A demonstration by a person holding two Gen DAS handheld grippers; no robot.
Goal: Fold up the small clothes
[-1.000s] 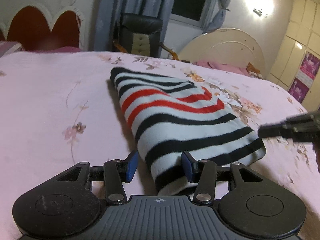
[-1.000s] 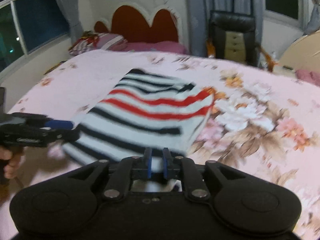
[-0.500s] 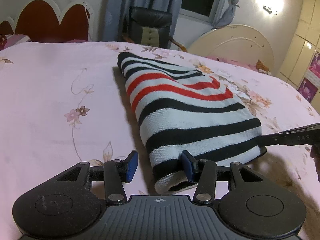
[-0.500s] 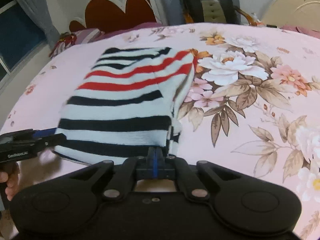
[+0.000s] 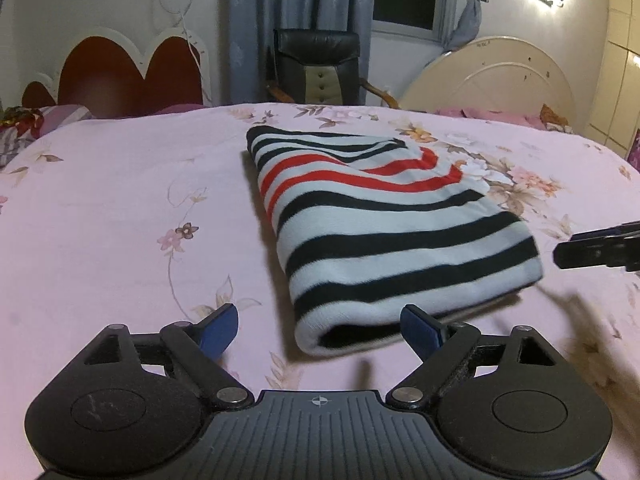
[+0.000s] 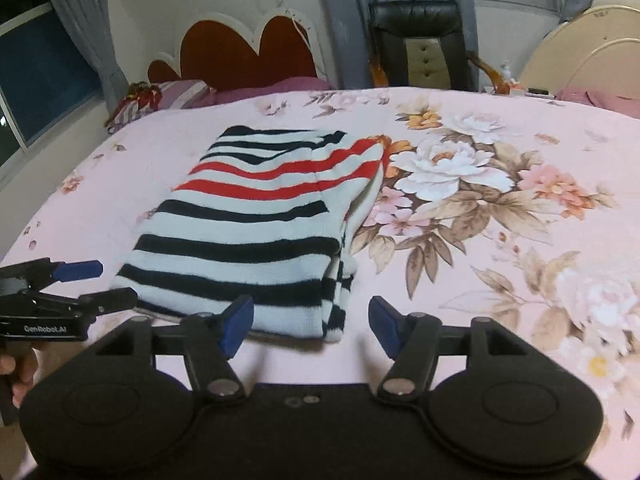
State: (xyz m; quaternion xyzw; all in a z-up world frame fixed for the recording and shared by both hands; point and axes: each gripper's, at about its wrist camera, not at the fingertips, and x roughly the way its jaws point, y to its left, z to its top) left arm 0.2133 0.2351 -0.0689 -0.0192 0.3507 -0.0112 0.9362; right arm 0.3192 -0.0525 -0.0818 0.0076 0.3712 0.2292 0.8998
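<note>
Striped knit cloth, white with black and red bands, lies folded into a thick rectangle [image 5: 384,232] on the pink flower-printed bedsheet [image 5: 120,220] in the left wrist view, running from centre toward one o'clock. The left gripper [image 5: 320,330] sits at six o'clock with its blue-padded jaws spread wide, having just been opening; the garment's rolled near end lies just ahead of the gap, and neither pad presses on it. At three o'clock the black tip of the right gripper [image 5: 600,250] pokes in, just beside the cloth's corner. A red scalloped headboard [image 5: 128,76] stands at ten o'clock and a black leather chair [image 5: 320,68] at twelve.

From the right wrist view, the same folded garment [image 6: 256,232] lies from centre toward eleven o'clock, its near right corner showing stacked layers. The right gripper [image 6: 311,326] at six o'clock also has jaws apart, just opened, the cloth's near edge before them and not gripped. At nine o'clock the left gripper [image 6: 96,286] shows its fingers parted beside the cloth.
</note>
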